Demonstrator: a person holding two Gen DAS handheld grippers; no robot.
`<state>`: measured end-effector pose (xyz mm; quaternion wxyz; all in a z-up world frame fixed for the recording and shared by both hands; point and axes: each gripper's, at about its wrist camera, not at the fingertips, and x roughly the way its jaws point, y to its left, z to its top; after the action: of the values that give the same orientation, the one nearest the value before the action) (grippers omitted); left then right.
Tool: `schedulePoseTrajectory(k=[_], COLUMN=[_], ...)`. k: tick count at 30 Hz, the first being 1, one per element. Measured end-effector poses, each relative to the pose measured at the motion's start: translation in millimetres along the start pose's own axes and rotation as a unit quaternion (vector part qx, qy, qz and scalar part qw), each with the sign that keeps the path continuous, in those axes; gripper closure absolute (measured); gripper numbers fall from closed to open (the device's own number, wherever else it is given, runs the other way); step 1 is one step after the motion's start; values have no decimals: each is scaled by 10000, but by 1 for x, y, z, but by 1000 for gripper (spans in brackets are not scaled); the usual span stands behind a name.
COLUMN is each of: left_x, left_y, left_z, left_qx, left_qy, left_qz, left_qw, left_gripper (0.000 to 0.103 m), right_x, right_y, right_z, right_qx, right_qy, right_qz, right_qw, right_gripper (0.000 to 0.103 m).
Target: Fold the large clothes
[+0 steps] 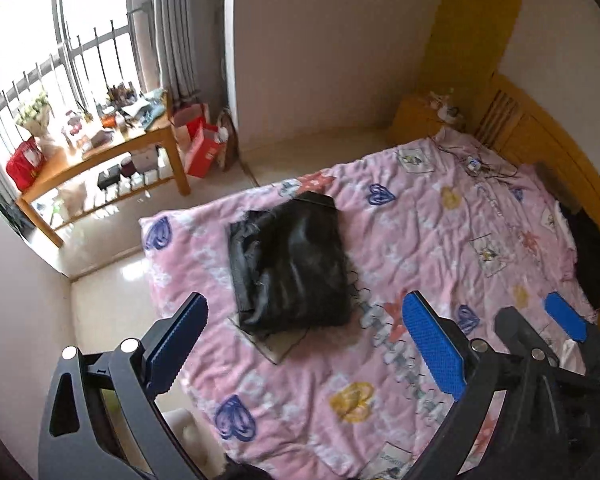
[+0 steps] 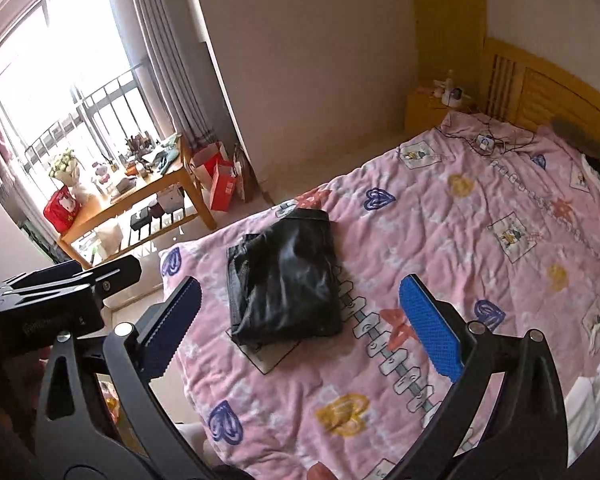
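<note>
A black garment [image 1: 290, 266] lies folded into a compact rectangle on the pink patterned bedspread [image 1: 440, 240], near the bed's foot corner. It also shows in the right wrist view [image 2: 284, 280]. My left gripper [image 1: 306, 328] is open and empty, held above the bed on the near side of the garment. My right gripper [image 2: 300, 312] is open and empty, also above the bed short of the garment. The right gripper's blue pad [image 1: 566, 316] shows at the right of the left wrist view. The left gripper's body [image 2: 60, 292] shows at the left of the right wrist view.
A wooden table [image 1: 112, 160] crowded with small items stands by the barred window [image 1: 60, 60]. Red bags [image 1: 200, 148] sit on the floor beside it. A wooden headboard [image 2: 548, 88] and nightstand [image 2: 432, 108] are at the far right. Cables and a small device [image 2: 485, 143] lie near the headboard.
</note>
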<state>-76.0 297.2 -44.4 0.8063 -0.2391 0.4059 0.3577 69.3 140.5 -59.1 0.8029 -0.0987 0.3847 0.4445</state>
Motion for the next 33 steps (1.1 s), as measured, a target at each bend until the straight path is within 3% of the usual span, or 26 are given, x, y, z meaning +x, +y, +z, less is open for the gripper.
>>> schedulePoseTrajectory(k=[4, 10, 16, 26, 33], left_x=[-2, 4, 14, 16, 15], left_y=[7, 26, 29, 21, 23], left_z=[-2, -9, -5, 2, 11], left_qx=[156, -102, -91, 26, -38], left_qy=[-34, 112, 81, 50, 27], left_qz=[51, -115, 96, 279, 273], left_qw=[9999, 9998, 9999, 9996, 9996], left_gripper=[8, 8, 8, 8, 8], right_x=[1, 11, 19, 14, 14], right_y=[12, 18, 22, 25, 23], right_z=[-1, -5, -6, 0, 4], right_qx=[-44, -104, -204, -234, -207], right_qy=[13, 140, 186, -187, -160], right_qz=[-63, -16, -5, -196, -176], right_qw=[10000, 9998, 9996, 9994, 9995], right_gripper=[6, 6, 6, 6, 6])
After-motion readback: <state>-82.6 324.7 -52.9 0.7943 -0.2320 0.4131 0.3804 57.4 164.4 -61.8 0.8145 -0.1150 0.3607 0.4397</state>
